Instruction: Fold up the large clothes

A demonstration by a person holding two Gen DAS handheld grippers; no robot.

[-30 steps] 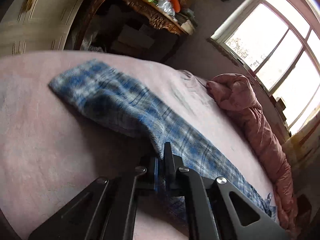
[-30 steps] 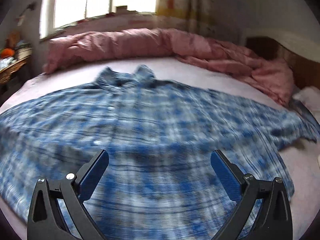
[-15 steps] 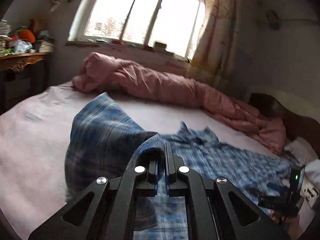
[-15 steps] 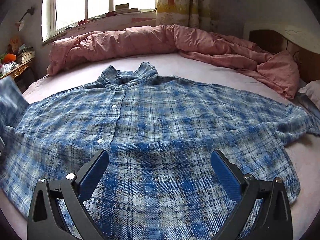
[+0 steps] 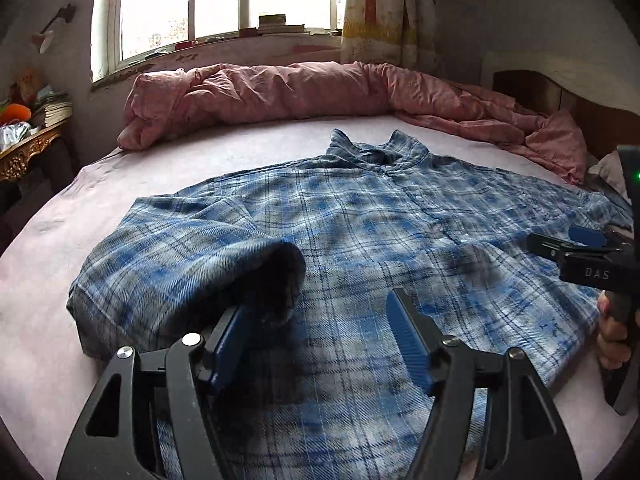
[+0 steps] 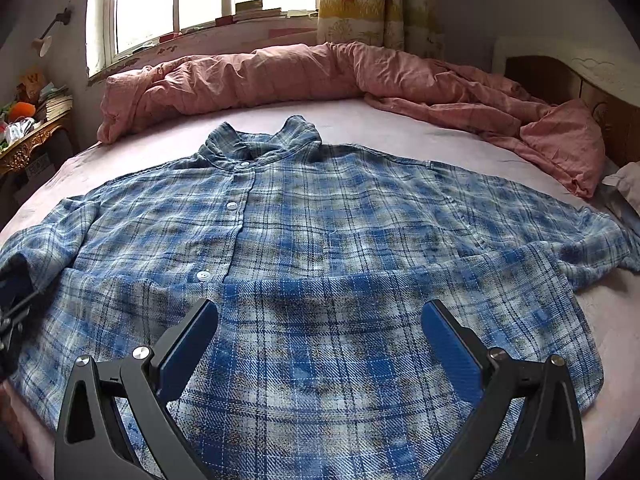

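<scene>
A blue plaid shirt (image 6: 340, 220) lies face up on the bed, buttoned, collar toward the window. Its left sleeve (image 5: 180, 264) is folded in over the shirt body (image 5: 400, 220), with the dark cuff opening beside my left finger. My left gripper (image 5: 316, 304) hovers low over the shirt with its jaws opening. The cuff's tip rests just inside the left pad, and the pads do not press it. My right gripper (image 6: 320, 308) is open above the shirt's lower front, with nothing between its fingers. It also shows at the right edge as the right gripper (image 5: 580, 240).
A bunched pink duvet (image 6: 280, 76) runs along the bed's far side and curls down the right. Pink sheet (image 6: 360, 124) surrounds the shirt. A gilded side table (image 6: 28, 140) with clutter stands at left and a headboard (image 6: 560, 80) at right. A hand (image 5: 612, 340) holds the right gripper.
My left gripper swung the sleeve from the far left across onto the shirt body, rolled level, and opened, letting the sleeve go. The right gripper stayed put.
</scene>
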